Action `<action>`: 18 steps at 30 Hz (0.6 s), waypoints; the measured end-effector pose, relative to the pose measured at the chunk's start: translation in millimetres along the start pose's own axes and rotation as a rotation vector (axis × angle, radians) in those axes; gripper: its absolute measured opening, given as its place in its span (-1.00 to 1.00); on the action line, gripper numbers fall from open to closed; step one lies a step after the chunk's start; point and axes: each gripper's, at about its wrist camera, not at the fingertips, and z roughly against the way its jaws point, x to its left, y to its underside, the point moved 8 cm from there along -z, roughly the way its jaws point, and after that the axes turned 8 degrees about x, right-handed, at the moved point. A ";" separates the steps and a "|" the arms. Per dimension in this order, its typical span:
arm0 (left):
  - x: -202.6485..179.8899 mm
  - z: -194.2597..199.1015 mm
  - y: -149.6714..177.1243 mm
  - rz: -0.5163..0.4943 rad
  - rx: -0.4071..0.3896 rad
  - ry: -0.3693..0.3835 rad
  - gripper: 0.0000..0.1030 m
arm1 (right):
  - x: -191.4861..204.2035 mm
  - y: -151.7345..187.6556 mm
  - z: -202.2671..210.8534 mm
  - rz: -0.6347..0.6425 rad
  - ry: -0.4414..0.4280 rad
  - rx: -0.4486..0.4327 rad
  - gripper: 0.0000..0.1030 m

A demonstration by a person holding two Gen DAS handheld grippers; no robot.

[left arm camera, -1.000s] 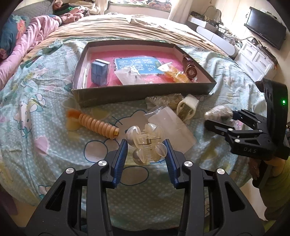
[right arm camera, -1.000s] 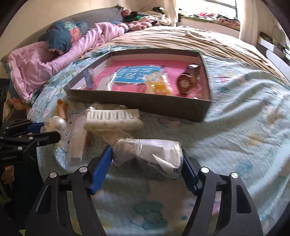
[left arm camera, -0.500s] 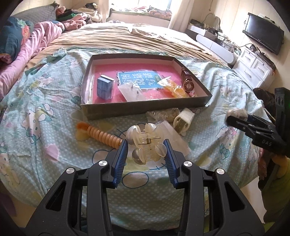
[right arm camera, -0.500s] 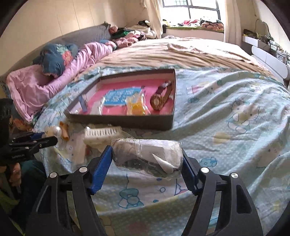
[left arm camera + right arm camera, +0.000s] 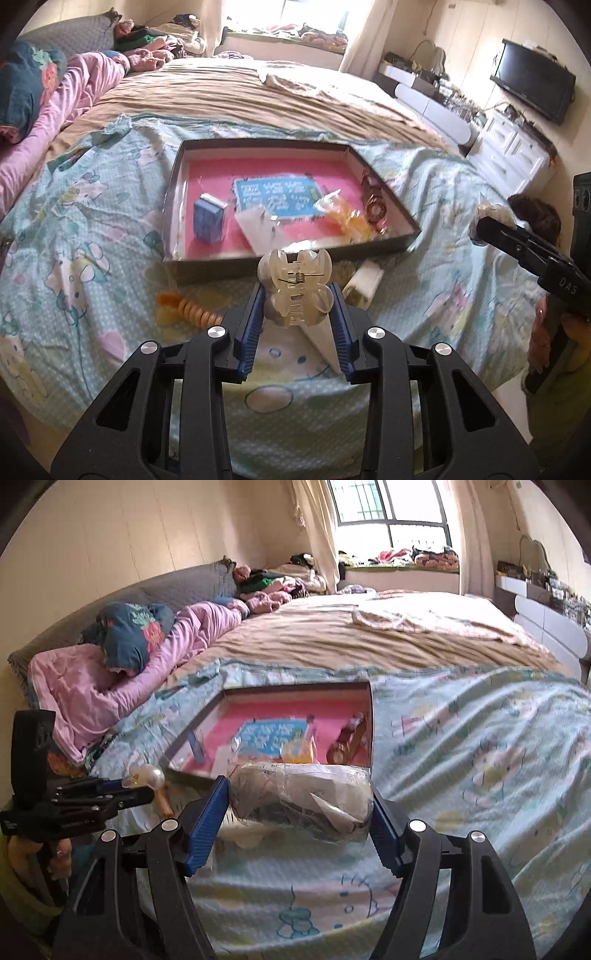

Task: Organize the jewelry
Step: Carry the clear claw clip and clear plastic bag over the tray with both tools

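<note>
The letters "DAS" stand in pale print on the black finger of the right gripper, seen at the right edge of the left wrist view, well to the right of the left gripper. Beyond that claw, inside the box, a blue card carries rows of white characters, too blurred to read. Nothing else is legible.

Clear claw hair clip upright above bedspread; crinkly plastic-wrapped bundle, contents unclear.
</note>
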 end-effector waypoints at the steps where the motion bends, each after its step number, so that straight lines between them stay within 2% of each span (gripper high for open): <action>1: -1.0 1.7 -2.2 -0.005 -0.007 -0.002 -0.48 | 1.5 -4.3 0.7 0.006 0.002 -0.005 0.34; 18: -1.2 9.9 -69.1 -0.027 -0.089 0.015 -0.48 | 10.6 -55.4 -2.5 0.023 0.020 -0.075 0.35</action>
